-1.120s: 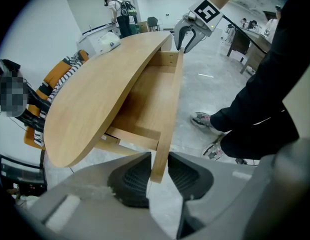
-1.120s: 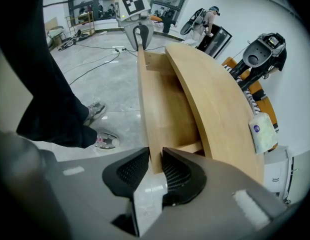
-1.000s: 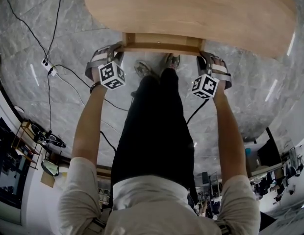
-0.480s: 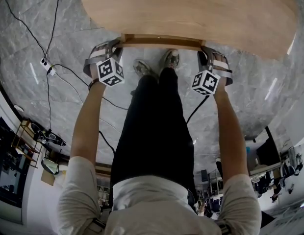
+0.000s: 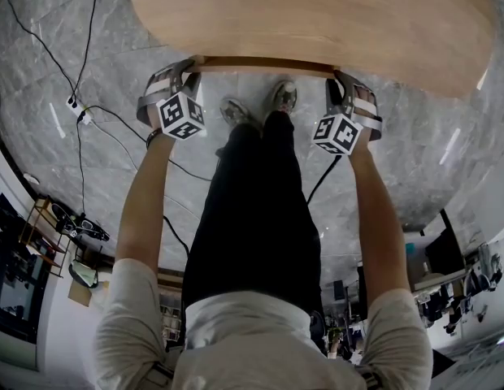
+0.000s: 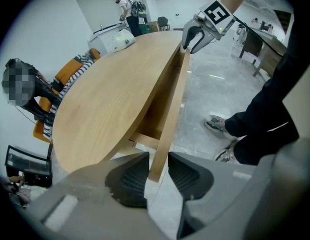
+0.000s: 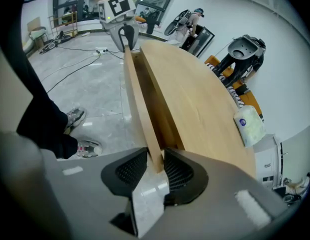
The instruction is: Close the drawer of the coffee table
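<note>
The oval wooden coffee table [image 5: 317,15] fills the top of the head view. Its drawer front [image 5: 264,62] shows as a thin strip, almost flush under the table's near edge. My left gripper [image 5: 189,65] is at the strip's left end and my right gripper [image 5: 340,78] at its right end. In the left gripper view the drawer front [image 6: 170,109] runs between the pads of the left gripper [image 6: 157,171], which close on its end. In the right gripper view the same panel [image 7: 140,109] sits between the pads of the right gripper [image 7: 155,166]. Those jaws are opening, and the pads still touch the panel.
The person's legs and shoes [image 5: 260,108] stand on the marble floor between the two arms, right below the drawer. Cables and a power strip [image 5: 81,112] lie on the floor at the left. A white tissue pack [image 7: 250,124] rests on the table top.
The drawer has slid in under the table top, and its open inside no longer shows. Both grippers moved with it toward the table.
</note>
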Demonstrator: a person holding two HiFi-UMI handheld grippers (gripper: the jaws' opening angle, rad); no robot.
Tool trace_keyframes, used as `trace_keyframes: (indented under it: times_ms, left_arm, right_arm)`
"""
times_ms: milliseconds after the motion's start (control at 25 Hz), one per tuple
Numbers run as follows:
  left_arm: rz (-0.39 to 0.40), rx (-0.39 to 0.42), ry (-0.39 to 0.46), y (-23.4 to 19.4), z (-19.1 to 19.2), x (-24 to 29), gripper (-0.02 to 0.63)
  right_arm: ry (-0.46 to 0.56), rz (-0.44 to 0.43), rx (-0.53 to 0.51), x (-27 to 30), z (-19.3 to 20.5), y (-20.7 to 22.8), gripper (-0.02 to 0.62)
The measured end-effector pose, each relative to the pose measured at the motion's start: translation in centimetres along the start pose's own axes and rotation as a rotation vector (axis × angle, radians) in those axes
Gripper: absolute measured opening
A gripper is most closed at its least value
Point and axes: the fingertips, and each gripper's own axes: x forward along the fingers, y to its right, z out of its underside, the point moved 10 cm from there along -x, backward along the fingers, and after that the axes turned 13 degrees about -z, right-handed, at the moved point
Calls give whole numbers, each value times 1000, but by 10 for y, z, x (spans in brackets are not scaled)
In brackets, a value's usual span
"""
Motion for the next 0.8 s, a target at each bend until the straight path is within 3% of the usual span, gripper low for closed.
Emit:
trace_keyframes:
  times_ms: [320,680,800]
  left_arm:
    - [-41,-65,2,-1,1,2,140]
    - [-160,-321,-65,0,2,3,173]
    - [-185,-371,-80,2,0,2,183]
  right_arm:
    - [23,115,180,4,0,1,147]
    - [89,196,531,6,-1,4,181]
    - [150,205,642,5,4,3,183]
